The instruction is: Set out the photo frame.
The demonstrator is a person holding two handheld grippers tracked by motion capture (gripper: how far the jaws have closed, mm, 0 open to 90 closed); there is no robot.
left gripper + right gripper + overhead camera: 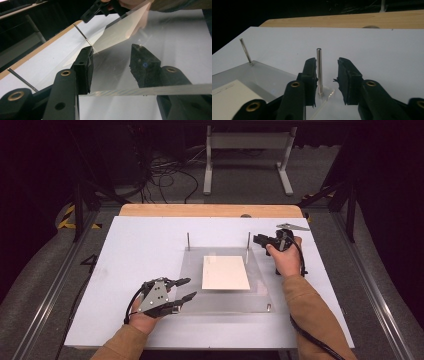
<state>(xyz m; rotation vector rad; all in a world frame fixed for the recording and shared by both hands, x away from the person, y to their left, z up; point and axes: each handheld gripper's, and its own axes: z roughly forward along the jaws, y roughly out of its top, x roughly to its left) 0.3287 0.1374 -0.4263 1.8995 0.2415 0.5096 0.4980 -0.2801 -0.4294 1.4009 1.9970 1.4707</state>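
- A clear acrylic plate (225, 280) lies flat on the white board (140, 250), a white card (225, 272) at its middle and two metal pins (248, 241) upright at its far corners.
- The left gripper (182, 289) sits at the plate's near-left edge, jaws part-open astride that edge; whether the pads press it, I cannot tell.
- The right gripper (327, 75) stands part-open around the far-right pin, one pad just beside it.
- Beyond the board: a wooden table edge (210, 210), grey carpet (240, 190), cables (165, 175), a white frame (247, 155).
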